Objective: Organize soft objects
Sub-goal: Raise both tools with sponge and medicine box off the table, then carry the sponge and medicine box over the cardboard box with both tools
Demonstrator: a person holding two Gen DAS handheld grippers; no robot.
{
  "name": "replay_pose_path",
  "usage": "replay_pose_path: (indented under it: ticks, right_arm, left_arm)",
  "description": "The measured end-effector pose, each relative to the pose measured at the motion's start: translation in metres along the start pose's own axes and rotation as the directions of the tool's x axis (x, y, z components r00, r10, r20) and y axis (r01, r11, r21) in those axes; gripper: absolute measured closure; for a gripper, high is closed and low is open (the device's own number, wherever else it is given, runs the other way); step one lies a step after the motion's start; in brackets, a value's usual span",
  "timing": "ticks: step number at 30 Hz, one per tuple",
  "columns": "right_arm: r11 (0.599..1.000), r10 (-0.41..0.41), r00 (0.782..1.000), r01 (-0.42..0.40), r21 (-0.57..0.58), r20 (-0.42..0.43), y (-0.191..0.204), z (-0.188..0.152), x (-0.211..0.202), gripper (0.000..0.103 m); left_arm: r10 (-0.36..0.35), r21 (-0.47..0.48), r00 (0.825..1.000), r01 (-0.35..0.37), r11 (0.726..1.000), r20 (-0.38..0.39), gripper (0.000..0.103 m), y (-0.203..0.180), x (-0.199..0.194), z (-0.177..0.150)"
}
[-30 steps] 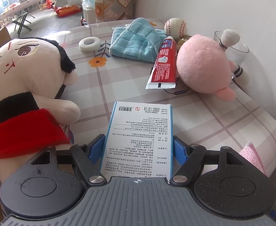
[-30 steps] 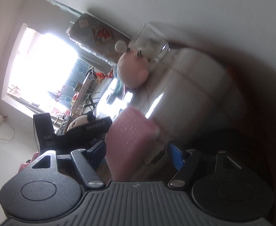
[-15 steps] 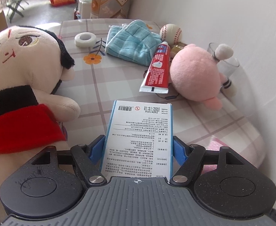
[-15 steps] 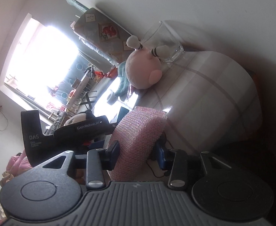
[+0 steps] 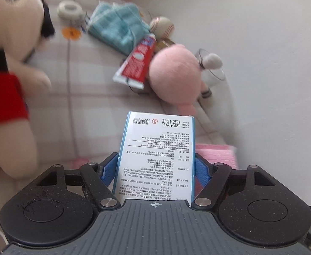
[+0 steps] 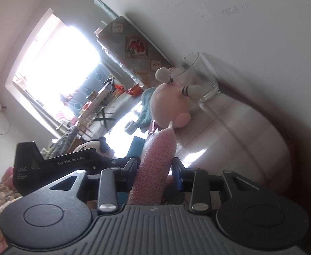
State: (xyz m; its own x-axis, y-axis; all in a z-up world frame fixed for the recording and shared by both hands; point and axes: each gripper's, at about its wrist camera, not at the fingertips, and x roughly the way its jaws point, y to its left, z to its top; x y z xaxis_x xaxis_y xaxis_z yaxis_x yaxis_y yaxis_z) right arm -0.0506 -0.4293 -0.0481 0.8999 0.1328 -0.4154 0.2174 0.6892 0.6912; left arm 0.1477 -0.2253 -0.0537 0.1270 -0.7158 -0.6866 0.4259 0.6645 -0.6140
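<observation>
My left gripper [image 5: 155, 159] is shut on a white and blue printed box [image 5: 157, 148], held above the checked tablecloth [image 5: 87, 97]. My right gripper [image 6: 154, 163] has its jaws closing, and both pads press on a pink bubbly sponge cloth [image 6: 157, 148], squeezed narrow and standing up between them. That cloth also shows as a pink edge [image 5: 215, 155] beside the box. A round pink plush [image 5: 174, 76] lies ahead near the wall. A big doll plush [image 5: 4, 63] in red and black sits at the left. A blue towel [image 5: 117, 29] lies further back.
A red toothpaste tube [image 5: 137, 63] leans on the pink plush. A baseball [image 5: 161, 26] and a tape roll [image 5: 69, 9] lie at the back. A clear glass [image 6: 195, 78] stands against the wall [image 5: 261, 42] on the right. The left gripper's black body [image 6: 60, 161] is close on the left.
The right jaws closed from wide apart onto the pink cloth and pinched it thin. The left view tilted and rolled, with the box still gripped.
</observation>
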Motion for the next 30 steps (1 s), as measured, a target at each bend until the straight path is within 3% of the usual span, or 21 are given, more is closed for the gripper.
replay_pose_path:
  ticks: [12,20,25,30]
  right_arm:
    - [1.000,0.023,0.994,-0.024,-0.007,-0.106,-0.001,-0.011,0.029,0.059]
    - [0.997,0.055,0.997,-0.058,-0.052,-0.063,0.024,-0.008,0.003,0.065]
    - [0.989,0.101,0.994,-0.104,-0.105,-0.034,0.056,-0.002,-0.024,0.065]
    - [0.959,0.203,0.978,-0.208,-0.193,-0.044,0.113,0.013,-0.032,0.065]
  left_arm:
    - [-0.021,-0.044,1.000,0.021,0.999,0.002,0.030,0.008,-0.001,-0.003]
    - [-0.100,-0.035,0.993,0.102,0.994,0.064,0.031,-0.006,-0.038,-0.012]
    - [-0.140,-0.010,0.977,0.143,0.990,0.159,0.031,-0.018,-0.086,-0.019]
    - [-0.146,-0.015,0.937,0.159,0.987,0.317,0.031,-0.013,-0.163,-0.019]
